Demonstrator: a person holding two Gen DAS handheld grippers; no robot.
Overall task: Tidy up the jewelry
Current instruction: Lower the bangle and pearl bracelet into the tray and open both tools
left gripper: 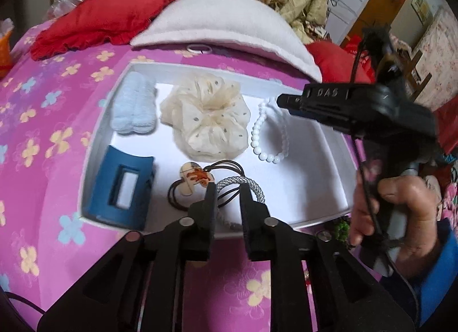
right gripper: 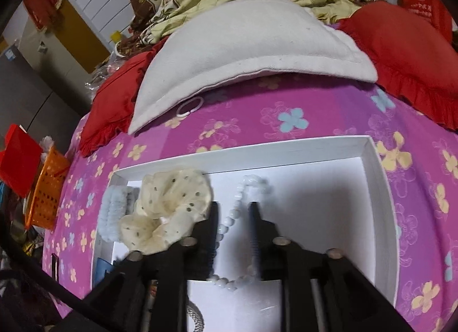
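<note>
A white tray [left gripper: 200, 67] [right gripper: 372, 148] lies on the pink flowered bedspread. In it are a pale blue fluffy scrunchie [left gripper: 134, 108], a cream dotted scrunchie [left gripper: 206, 114] [right gripper: 169, 208], a white bead bracelet [left gripper: 269, 137] [right gripper: 232, 217], a blue hair claw [left gripper: 123, 188], a dark hair tie with a cream and orange charm [left gripper: 196, 178] and a grey braided band [left gripper: 234, 184]. My left gripper [left gripper: 229, 188] is open, its tips on either side of the grey band and the tie's cords. My right gripper [right gripper: 234, 207] [left gripper: 282, 100] is open over the bead bracelet, which lies between its fingers.
A white pillow [right gripper: 252, 54] and red cushions [right gripper: 406, 54] [left gripper: 100, 17] lie behind the tray, with a floral quilt further back. A white hair ring [right gripper: 189, 107] sits by the pillow's edge. Green beads [left gripper: 342, 229] lie off the tray's near right corner. An orange basket [right gripper: 47, 194] stands at the left.
</note>
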